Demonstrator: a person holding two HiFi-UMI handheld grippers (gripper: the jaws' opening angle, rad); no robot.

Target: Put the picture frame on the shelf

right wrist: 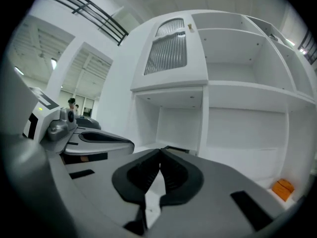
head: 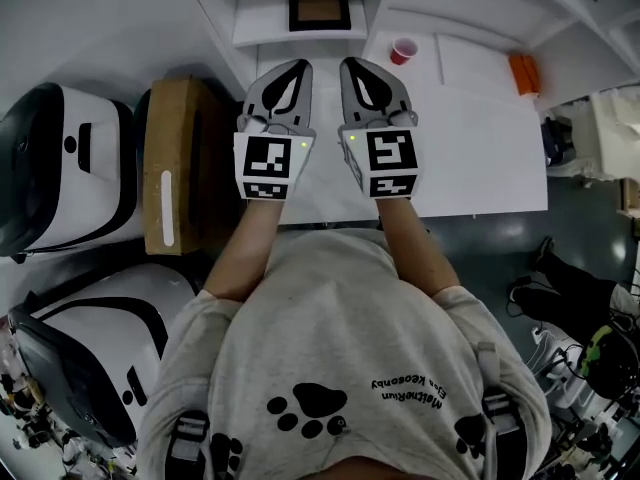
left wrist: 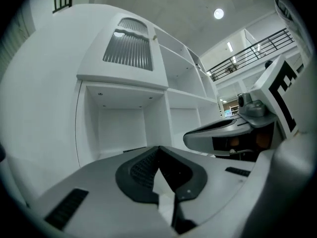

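Looking along both tools, I have the left gripper [head: 299,65] and the right gripper [head: 351,63] side by side over the white table [head: 480,158], tips forward. Both are clenched with nothing in them: each gripper view shows its dark pads meeting at the tip, and only white surface shows through the slit behind them.

The picture frame [head: 320,3] lies straight ahead of the two tips, apart from them, flat on the floor of the low open compartment of the shelf [head: 262,34]. It sits almost on the line running between the tools, so neither hand is clearly nearer. From above it looks close to square, its sides squared up to my line of approach, so I read no long axis worth aligning to. In the right gripper view its dark edge shows just past the jaw tips.

A red cup [head: 402,50] stands ahead and off the right gripper's outer side.

I judge the frame already placed. Any further move would go straight forward.
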